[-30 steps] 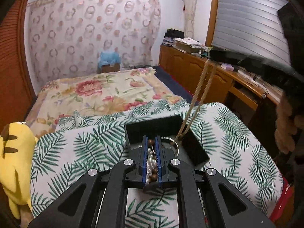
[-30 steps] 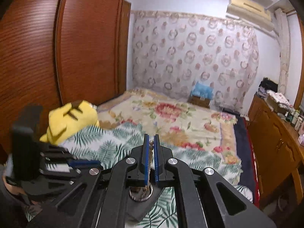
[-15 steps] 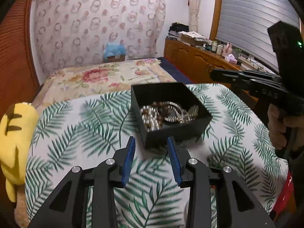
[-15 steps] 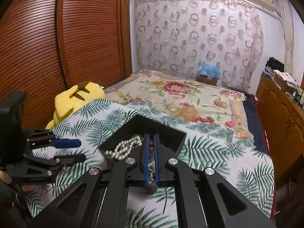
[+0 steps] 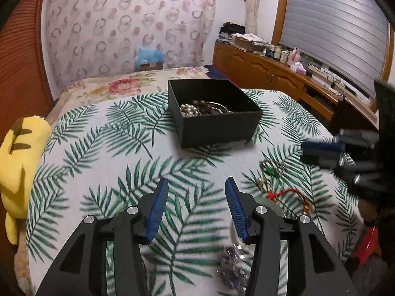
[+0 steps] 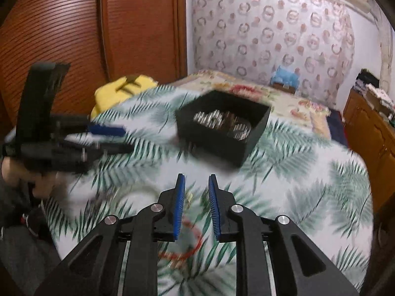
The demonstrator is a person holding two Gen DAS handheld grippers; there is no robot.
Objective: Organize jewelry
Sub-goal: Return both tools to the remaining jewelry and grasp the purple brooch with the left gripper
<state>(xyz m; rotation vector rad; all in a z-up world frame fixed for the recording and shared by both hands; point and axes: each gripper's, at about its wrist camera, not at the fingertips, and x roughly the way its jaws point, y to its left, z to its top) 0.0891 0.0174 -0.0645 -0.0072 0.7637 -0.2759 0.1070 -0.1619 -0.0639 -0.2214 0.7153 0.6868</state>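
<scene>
A black open box (image 5: 214, 113) sits on the palm-leaf cloth and holds pearl and brown bead strands and a metal bangle; it also shows in the right wrist view (image 6: 222, 133), blurred. My left gripper (image 5: 196, 204) is open and empty, pulled back from the box. Loose jewelry lies on the cloth to its right: a red cord piece (image 5: 286, 194), a green-stone piece (image 5: 271, 169) and a purple piece (image 5: 232, 268). My right gripper (image 6: 196, 202) is open and empty above a red cord loop (image 6: 187, 244). It also shows in the left wrist view (image 5: 321, 148).
A yellow plush toy (image 5: 17, 153) lies at the table's left edge. A flowered bed (image 5: 118, 83) is behind the table. Wooden cabinets (image 5: 271, 74) with clutter run along the right wall. A wooden wardrobe (image 6: 86, 29) stands at the left.
Both grippers dropped their bead strands into the box, opened and pulled back toward the near side of the table. The right gripper is moving fast, so its view is blurred.
</scene>
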